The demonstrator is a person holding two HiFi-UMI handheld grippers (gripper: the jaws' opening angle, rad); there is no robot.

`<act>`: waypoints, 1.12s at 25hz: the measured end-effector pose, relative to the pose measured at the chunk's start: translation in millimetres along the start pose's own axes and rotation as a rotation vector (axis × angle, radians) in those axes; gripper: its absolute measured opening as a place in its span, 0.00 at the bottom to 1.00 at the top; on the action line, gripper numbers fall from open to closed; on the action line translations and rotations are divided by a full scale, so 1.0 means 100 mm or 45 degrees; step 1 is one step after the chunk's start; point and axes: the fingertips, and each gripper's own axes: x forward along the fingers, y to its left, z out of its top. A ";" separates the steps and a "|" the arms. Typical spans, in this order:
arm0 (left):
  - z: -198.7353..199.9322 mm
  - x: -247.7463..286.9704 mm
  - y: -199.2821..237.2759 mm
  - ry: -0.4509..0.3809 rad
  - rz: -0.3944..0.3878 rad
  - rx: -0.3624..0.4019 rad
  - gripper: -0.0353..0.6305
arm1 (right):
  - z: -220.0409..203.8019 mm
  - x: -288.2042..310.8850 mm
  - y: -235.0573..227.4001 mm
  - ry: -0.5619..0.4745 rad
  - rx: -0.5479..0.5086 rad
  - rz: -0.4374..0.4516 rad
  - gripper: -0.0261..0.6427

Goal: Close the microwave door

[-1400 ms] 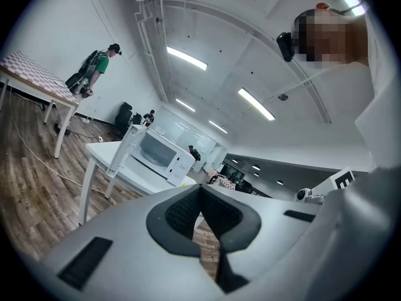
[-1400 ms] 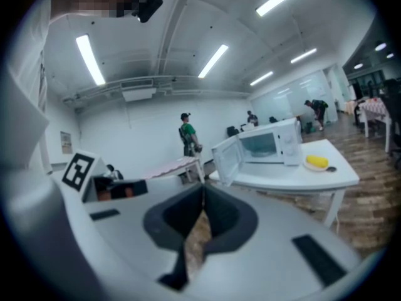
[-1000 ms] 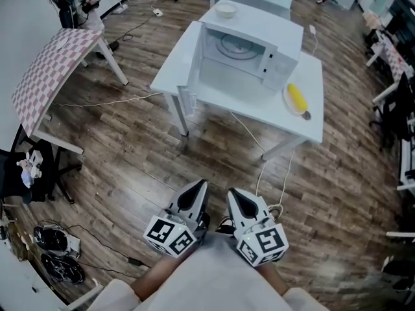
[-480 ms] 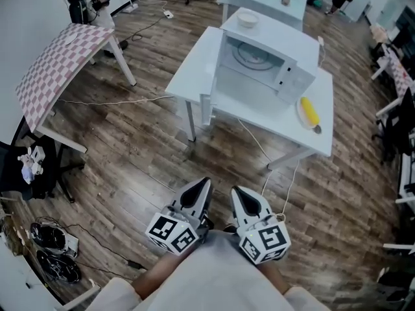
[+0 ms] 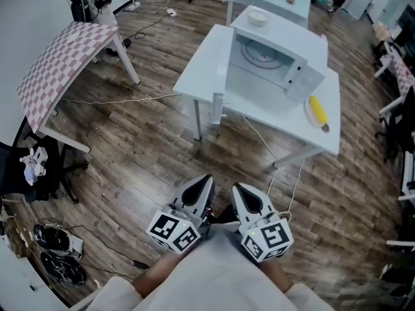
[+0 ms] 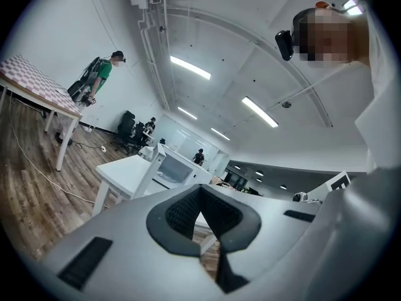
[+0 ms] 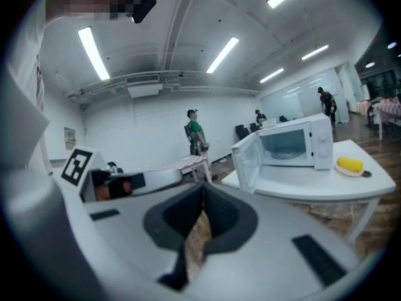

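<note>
The microwave (image 5: pixel 280 62) stands in the upper right of the head view on a white tabletop (image 5: pixel 198 67). Its door (image 5: pixel 221 62) is swung wide open to the frame's left and the cavity is bare to the camera. A bowl (image 5: pixel 258 17) sits on top of the microwave. Just right of it on the tabletop, a plate (image 5: pixel 312 115) carries a yellow oblong item (image 5: pixel 318 109). The left claw (image 5: pixel 200 190) and right claw (image 5: pixel 241 196) hang side by side at the lower centre, over the wooden floor (image 5: pixel 130 154) and well apart from the tabletop. Each has its jaws drawn together at the tips, gripping nothing. A checkered table (image 5: pixel 55 63) stands at the upper left.
</note>
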 end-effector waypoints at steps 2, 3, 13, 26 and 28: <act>-0.01 0.00 0.01 0.009 -0.005 0.003 0.08 | 0.01 0.01 0.01 -0.004 0.004 -0.006 0.07; -0.02 0.01 0.01 0.015 -0.007 0.004 0.08 | 0.00 0.02 0.00 -0.004 0.006 -0.008 0.07; -0.05 0.20 0.12 0.059 -0.016 0.014 0.08 | 0.03 0.19 -0.14 0.006 0.020 -0.022 0.07; 0.08 0.66 0.46 0.077 0.019 -0.086 0.08 | 0.19 0.61 -0.48 0.044 0.040 -0.024 0.07; 0.08 0.76 0.51 0.087 0.023 -0.084 0.08 | 0.22 0.69 -0.59 0.051 0.042 -0.032 0.07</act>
